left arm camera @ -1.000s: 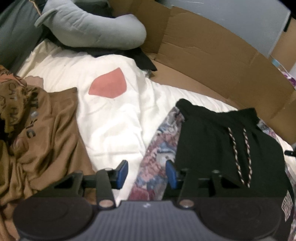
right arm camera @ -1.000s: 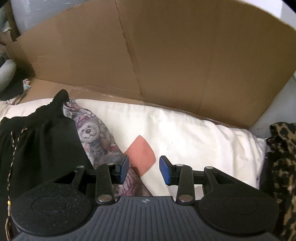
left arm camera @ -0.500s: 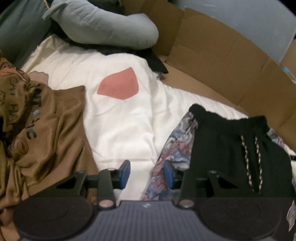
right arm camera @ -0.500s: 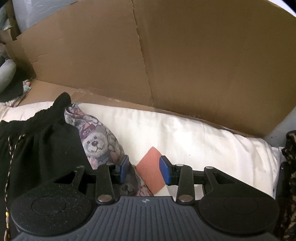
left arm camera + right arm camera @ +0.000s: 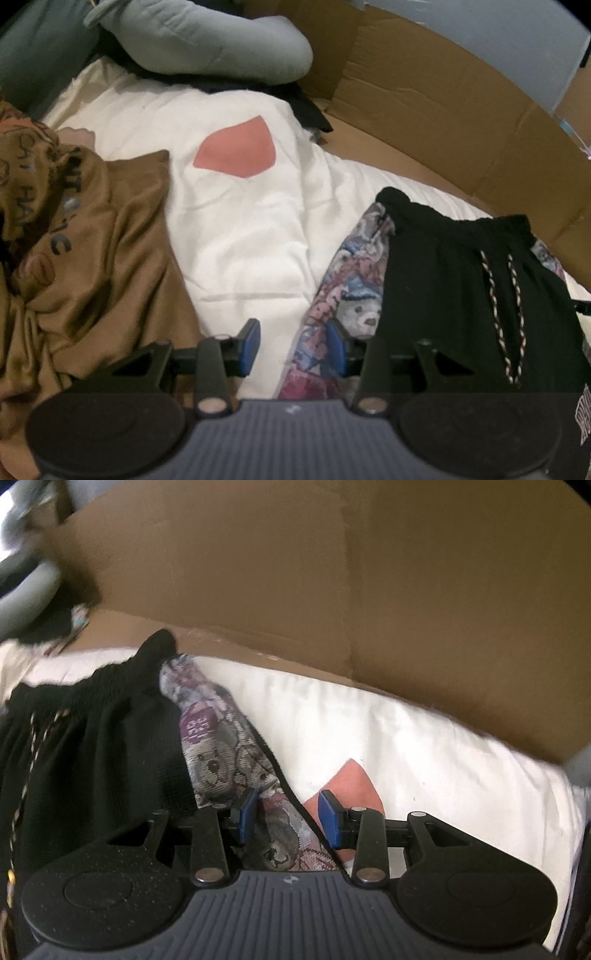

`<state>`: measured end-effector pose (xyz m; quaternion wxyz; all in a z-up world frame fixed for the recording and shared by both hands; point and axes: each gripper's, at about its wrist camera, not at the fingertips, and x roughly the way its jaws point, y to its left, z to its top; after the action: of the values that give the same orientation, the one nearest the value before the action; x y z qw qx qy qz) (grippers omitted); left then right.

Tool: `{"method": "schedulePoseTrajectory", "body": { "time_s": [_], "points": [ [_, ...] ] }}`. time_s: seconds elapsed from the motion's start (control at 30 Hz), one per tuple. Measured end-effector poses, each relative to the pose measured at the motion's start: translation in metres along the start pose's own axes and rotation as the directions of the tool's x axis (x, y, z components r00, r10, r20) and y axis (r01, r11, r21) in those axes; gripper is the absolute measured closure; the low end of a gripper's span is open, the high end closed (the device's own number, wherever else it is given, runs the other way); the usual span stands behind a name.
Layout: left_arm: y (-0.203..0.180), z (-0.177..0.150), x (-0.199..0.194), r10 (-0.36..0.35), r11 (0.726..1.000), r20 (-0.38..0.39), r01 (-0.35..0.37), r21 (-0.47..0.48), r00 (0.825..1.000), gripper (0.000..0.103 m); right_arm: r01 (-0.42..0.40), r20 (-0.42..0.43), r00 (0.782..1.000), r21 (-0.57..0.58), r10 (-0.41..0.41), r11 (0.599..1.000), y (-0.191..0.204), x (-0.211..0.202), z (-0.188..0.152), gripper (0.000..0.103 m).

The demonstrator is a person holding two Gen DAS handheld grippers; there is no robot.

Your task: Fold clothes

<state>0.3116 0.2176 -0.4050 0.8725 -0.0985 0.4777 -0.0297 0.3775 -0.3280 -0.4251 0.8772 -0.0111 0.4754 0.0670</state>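
Black drawstring shorts (image 5: 461, 280) lie flat on top of a teddy-bear print garment (image 5: 351, 280), which sticks out along both sides. My left gripper (image 5: 294, 347) is open just above the print garment's left edge, with white bedding and that edge between its jaws. In the right wrist view the shorts (image 5: 92, 746) are at the left. My right gripper (image 5: 288, 816) is open low over the print garment's (image 5: 218, 753) right edge. The cloth lies between the blue pads (image 5: 246, 814), which do not press on it.
A crumpled brown printed shirt (image 5: 92, 258) lies at the left on the white duvet (image 5: 251, 229), which has a pink patch (image 5: 236, 151). A grey pillow (image 5: 207, 40) is at the back. Cardboard walls (image 5: 295, 572) stand close behind the bed.
My right gripper has moved left and down, from over the pink patch to over the print garment's edge. The left gripper's jaws narrowed slightly and it hardly moved.
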Motion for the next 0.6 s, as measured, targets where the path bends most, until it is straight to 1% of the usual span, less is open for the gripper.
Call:
{"method": "schedulePoseTrajectory", "body": {
  "time_s": [0.07, 0.23, 0.33, 0.43, 0.47, 0.53, 0.6],
  "points": [
    [0.0, -0.001, 0.003, -0.001, 1.0, -0.006, 0.001, 0.006, 1.0, 0.061, 0.002, -0.024, 1.0, -0.045, -0.003, 0.999, 0.001, 0.003, 0.0, 0.06],
    [0.0, -0.002, 0.014, 0.022, 0.999, -0.019, -0.022, 0.029, 1.0, 0.061, -0.007, -0.095, 0.995, -0.017, 0.006, 1.0, -0.004, 0.012, 0.008, 0.061],
    [0.0, -0.002, 0.02, 0.036, 0.999, -0.033, -0.035, 0.041, 0.999, 0.06, -0.001, -0.12, 0.993, -0.048, -0.005, 0.999, 0.0, 0.014, 0.011, 0.061],
    [-0.004, -0.005, 0.021, 0.023, 0.999, -0.043, -0.022, 0.036, 0.999, 0.061, -0.001, -0.133, 0.991, -0.056, -0.006, 0.998, 0.001, 0.016, 0.013, 0.061],
    [-0.008, -0.006, 0.02, 0.011, 0.999, -0.046, -0.009, 0.048, 0.999, 0.063, -0.002, -0.134, 0.991, -0.054, -0.006, 0.999, 0.0, 0.016, 0.013, 0.061],
    [-0.015, -0.007, 0.013, 0.002, 0.997, -0.029, 0.0, 0.083, 1.0, 0.064, 0.001, -0.129, 0.992, -0.055, -0.008, 0.999, 0.001, 0.016, 0.012, 0.061],
    [-0.015, -0.006, 0.005, 0.001, 0.997, 0.004, -0.001, 0.079, 1.0, 0.064, 0.004, -0.125, 0.992, -0.054, -0.011, 0.999, 0.001, 0.014, 0.011, 0.06]
  ]
}}
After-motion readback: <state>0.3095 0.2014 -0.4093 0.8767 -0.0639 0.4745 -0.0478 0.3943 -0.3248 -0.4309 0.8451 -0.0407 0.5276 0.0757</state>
